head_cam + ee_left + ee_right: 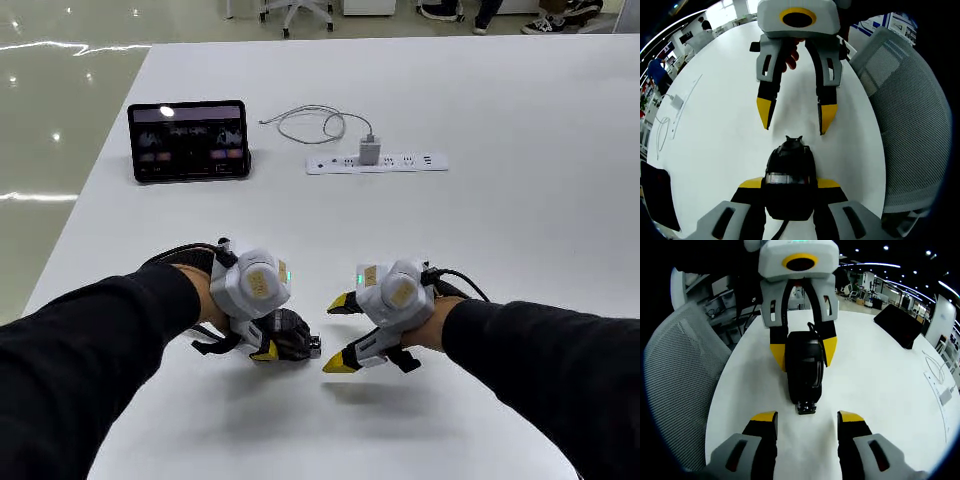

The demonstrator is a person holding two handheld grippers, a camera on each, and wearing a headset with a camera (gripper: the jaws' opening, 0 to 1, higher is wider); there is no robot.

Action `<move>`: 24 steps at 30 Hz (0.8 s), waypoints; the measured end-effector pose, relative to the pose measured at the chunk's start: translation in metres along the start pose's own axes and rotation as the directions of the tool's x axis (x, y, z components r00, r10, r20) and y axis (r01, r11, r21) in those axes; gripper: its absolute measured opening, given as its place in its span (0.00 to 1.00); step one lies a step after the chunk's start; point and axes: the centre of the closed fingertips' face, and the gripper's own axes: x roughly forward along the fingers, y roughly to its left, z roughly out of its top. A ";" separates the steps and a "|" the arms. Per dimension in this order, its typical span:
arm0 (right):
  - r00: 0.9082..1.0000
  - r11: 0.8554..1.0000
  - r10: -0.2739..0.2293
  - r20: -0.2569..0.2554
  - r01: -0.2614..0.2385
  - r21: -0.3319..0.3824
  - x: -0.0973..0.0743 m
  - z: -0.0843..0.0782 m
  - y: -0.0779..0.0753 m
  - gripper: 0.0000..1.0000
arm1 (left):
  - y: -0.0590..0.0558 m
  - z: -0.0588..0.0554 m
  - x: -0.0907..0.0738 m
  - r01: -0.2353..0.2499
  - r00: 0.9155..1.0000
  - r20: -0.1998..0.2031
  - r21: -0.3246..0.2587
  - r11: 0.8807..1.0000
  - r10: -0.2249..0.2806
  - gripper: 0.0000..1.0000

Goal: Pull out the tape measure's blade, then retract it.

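A black tape measure rests on the white table, clamped between the yellow-tipped jaws of my left gripper. In the left gripper view the case fills the gap between the jaws, and its blade tip points at the right gripper facing it. My right gripper stands open a short way to the right, jaws spread and aimed at the tape's end. In the right gripper view the blade hook lies just ahead of the open right gripper, and the left gripper is shut around the case.
A tablet stands at the back left. A white power strip with a charger and looped cable lies behind the grippers. A grey mesh chair sits beside the table's near edge.
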 end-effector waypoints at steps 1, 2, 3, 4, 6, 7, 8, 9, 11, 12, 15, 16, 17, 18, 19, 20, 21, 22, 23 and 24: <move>1.000 1.000 0.007 -0.003 -0.007 -0.008 0.002 0.001 0.000 0.41 | 0.000 0.000 0.000 0.002 1.000 -0.001 -0.005 1.000 -0.002 0.32; 1.000 1.000 0.006 -0.006 -0.006 -0.011 0.003 0.002 0.000 0.40 | 0.000 0.000 0.001 0.002 1.000 -0.002 -0.007 1.000 -0.002 0.32; 1.000 1.000 0.000 -0.011 0.000 -0.015 0.005 0.003 -0.001 0.38 | 0.000 0.000 0.001 0.002 1.000 -0.004 -0.007 1.000 -0.002 0.32; 1.000 1.000 -0.001 -0.024 0.000 -0.024 0.006 0.003 -0.002 0.36 | 0.000 0.000 0.001 0.004 1.000 -0.008 -0.006 1.000 -0.004 0.32; 0.999 0.999 0.012 -0.037 -0.013 -0.047 0.008 0.005 0.000 0.29 | 0.000 0.000 0.001 0.008 1.000 -0.005 -0.009 1.000 -0.008 0.32; 0.999 0.998 0.020 -0.041 -0.023 -0.055 0.009 0.006 0.000 0.27 | 0.000 0.000 0.001 0.009 1.000 -0.003 -0.011 1.000 -0.009 0.32; 0.999 0.998 0.025 -0.046 -0.028 -0.055 0.011 0.006 0.000 0.26 | 0.000 0.000 0.001 0.009 1.000 0.000 -0.012 1.000 -0.009 0.33; 0.998 0.998 0.028 -0.049 -0.031 -0.060 0.012 0.007 0.000 0.25 | 0.000 0.000 0.001 0.009 1.000 0.003 -0.015 1.000 -0.009 0.33; 0.998 0.997 0.031 -0.062 -0.035 -0.064 0.015 0.006 -0.002 0.23 | 0.000 0.000 0.001 0.008 1.000 0.004 -0.014 1.000 -0.008 0.33; 0.997 0.997 0.032 -0.067 -0.036 -0.064 0.015 0.005 -0.002 0.21 | -0.001 0.000 0.001 0.007 1.000 0.004 -0.014 1.000 -0.007 0.33; 0.996 0.997 0.063 -0.068 -0.066 -0.037 0.018 0.004 0.003 0.13 | -0.001 0.000 0.001 0.003 1.000 0.007 -0.015 1.000 -0.003 0.33; 0.996 0.997 0.050 -0.072 -0.054 -0.046 0.019 0.003 0.001 0.12 | -0.001 0.000 0.002 0.002 1.000 0.010 -0.014 1.000 -0.002 0.33; 0.996 0.997 0.055 -0.073 -0.059 -0.048 0.020 0.003 0.001 0.12 | 0.000 0.000 0.001 0.001 1.000 0.011 -0.015 1.000 -0.001 0.33; 0.996 0.997 0.058 -0.075 -0.062 -0.049 0.020 0.002 0.001 0.12 | 0.000 0.000 0.002 0.001 1.000 0.013 -0.017 1.000 -0.001 0.33; 0.995 0.996 0.059 -0.076 -0.063 -0.058 0.020 0.002 0.001 0.12 | 0.000 0.000 0.002 0.000 1.000 0.016 -0.019 1.000 0.000 0.33; 0.995 0.996 0.056 -0.077 -0.061 -0.066 0.021 0.001 0.001 0.12 | 0.000 0.001 0.002 0.000 1.000 0.018 -0.021 1.000 0.000 0.33; 0.995 0.997 0.047 -0.083 -0.052 -0.053 0.023 0.000 0.001 0.12 | 0.000 0.001 0.002 -0.001 1.000 0.020 -0.024 1.000 0.001 0.33; 0.996 0.998 0.050 -0.079 -0.053 -0.033 0.023 0.002 0.000 0.12 | 0.000 0.001 0.002 -0.001 1.000 0.020 -0.023 1.000 0.001 0.33; 0.995 0.998 0.054 -0.085 -0.056 -0.026 0.019 0.003 -0.002 0.12 | 0.000 0.001 0.002 -0.001 1.000 0.020 -0.021 1.000 0.002 0.33; 0.994 0.997 0.051 -0.095 -0.055 -0.045 0.016 0.004 -0.001 0.12 | -0.001 0.001 0.002 -0.001 1.000 0.021 -0.023 1.000 0.002 0.33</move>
